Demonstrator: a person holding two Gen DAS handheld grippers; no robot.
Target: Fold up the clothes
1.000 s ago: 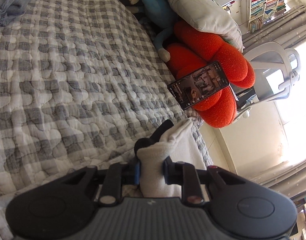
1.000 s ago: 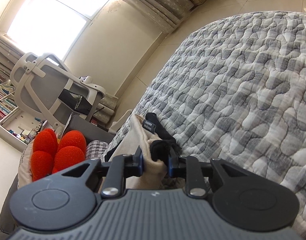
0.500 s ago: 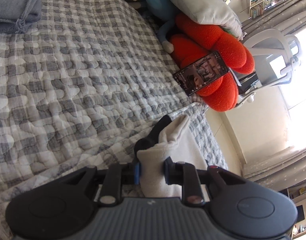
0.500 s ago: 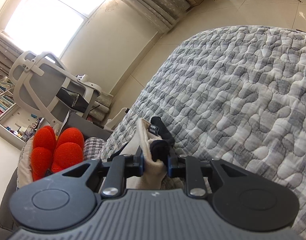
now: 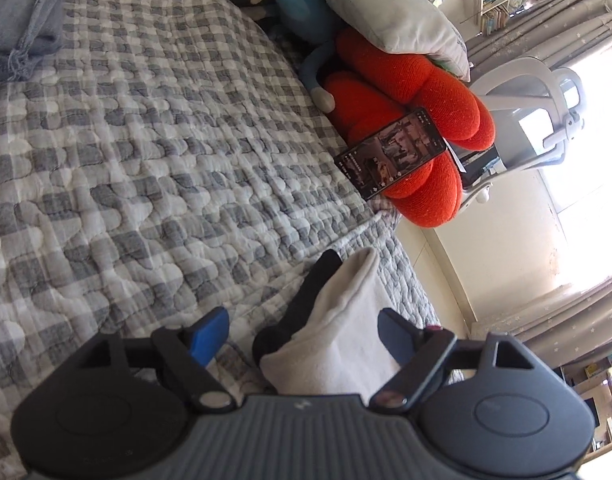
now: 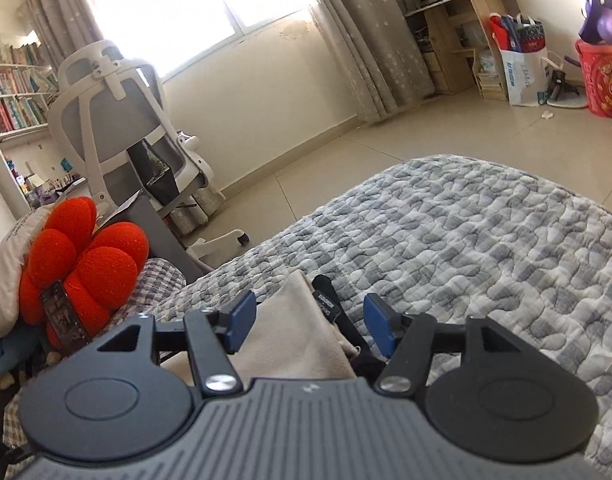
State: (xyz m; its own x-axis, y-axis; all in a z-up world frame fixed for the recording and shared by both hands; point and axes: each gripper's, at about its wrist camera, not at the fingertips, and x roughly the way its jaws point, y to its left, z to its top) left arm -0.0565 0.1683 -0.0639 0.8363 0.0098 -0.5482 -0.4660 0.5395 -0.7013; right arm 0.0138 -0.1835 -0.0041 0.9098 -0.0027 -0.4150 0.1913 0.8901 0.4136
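A folded cream garment with black lining lies on the grey checked quilt near the bed's edge. My left gripper has its jaws opening, spread wide on either side of the fold, and the blue pads do not press on it. In the right wrist view the same cream garment with its black part and label lies between the opening jaws of my right gripper; its pads stand clear of the cloth.
A red flower cushion with a phone leaning on it, a blue plush toy and a pillow sit at the bed's head. A folded blue-grey cloth lies far left. A white office chair stands beside the bed.
Both grippers were shut on the cream garment and have let go, jaws now spread. The right gripper has rolled and risen, so its view shows the room level.
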